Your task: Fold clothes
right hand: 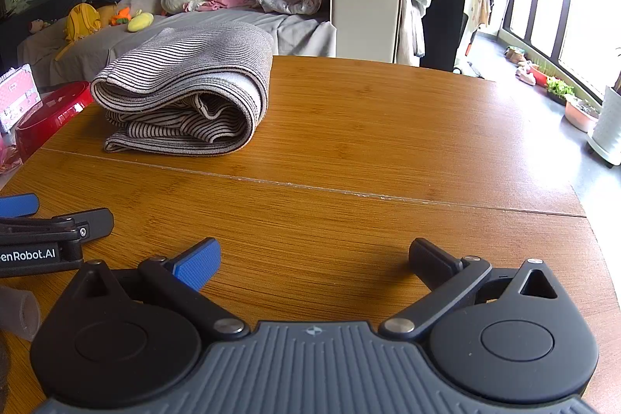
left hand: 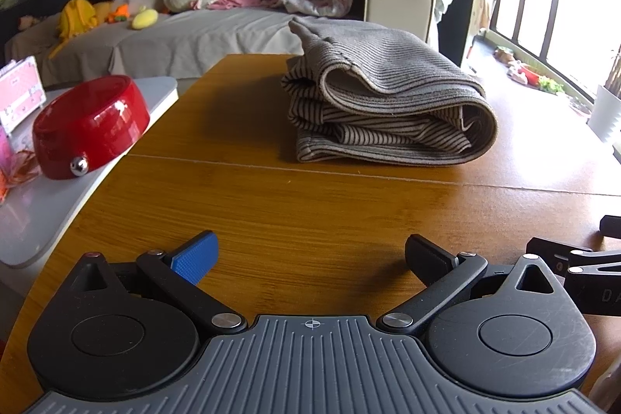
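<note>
Folded striped garment resting on the wooden table, ahead of both tools and well apart from them. From the left tool: at about 1 o'clock, near dead ahead. From the right tool: off at about 11 o'clock, further to the side. Left tool therefore judged the better lined up; neither clearly closer.

Both tools spread wide, empty, low over the bare table near its close edge, side by side; right tool's fingers showing at 3 o'clock in the left view, left tool's at 9 o'clock in the right view.

Bundle stacked in several layers, long axis running roughly across the view, slightly skewed. Rounded fold pointing toward 3 o'clock; loose layered edges toward 9 o'clock and the near side.

Red round container at 10 o'clock on a white side surface, just beside the table's edge. Fold looks largely complete; any further reach would go forward, and leftward for the right tool.
</note>
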Available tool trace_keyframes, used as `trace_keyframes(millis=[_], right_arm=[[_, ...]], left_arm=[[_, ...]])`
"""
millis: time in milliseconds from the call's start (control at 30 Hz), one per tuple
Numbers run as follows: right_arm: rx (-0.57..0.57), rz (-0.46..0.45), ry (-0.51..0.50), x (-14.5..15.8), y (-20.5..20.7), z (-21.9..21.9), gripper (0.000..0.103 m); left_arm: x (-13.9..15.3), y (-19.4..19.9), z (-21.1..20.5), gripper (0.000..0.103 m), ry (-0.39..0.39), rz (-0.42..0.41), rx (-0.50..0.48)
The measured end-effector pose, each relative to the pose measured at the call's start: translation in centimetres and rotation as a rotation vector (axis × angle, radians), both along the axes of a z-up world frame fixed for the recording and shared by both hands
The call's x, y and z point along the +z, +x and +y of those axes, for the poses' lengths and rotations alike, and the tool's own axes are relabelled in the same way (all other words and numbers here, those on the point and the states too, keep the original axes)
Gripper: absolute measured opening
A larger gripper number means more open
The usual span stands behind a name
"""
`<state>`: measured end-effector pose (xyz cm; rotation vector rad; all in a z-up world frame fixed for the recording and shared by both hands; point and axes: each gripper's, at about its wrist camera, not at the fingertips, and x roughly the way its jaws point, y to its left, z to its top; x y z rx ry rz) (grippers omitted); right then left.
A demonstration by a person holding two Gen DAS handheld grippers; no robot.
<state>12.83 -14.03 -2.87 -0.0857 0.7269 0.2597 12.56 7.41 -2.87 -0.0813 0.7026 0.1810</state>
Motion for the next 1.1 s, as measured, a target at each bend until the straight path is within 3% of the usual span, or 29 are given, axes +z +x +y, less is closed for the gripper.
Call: trace_keyframes(millis=[1100], right_arm=[[-0.003,0.0,0.002,-0.07,-0.02,-0.14,0.103]], left_arm=[[0.03,-0.16,0.01,0.103,-0.002,-0.005,0.003]])
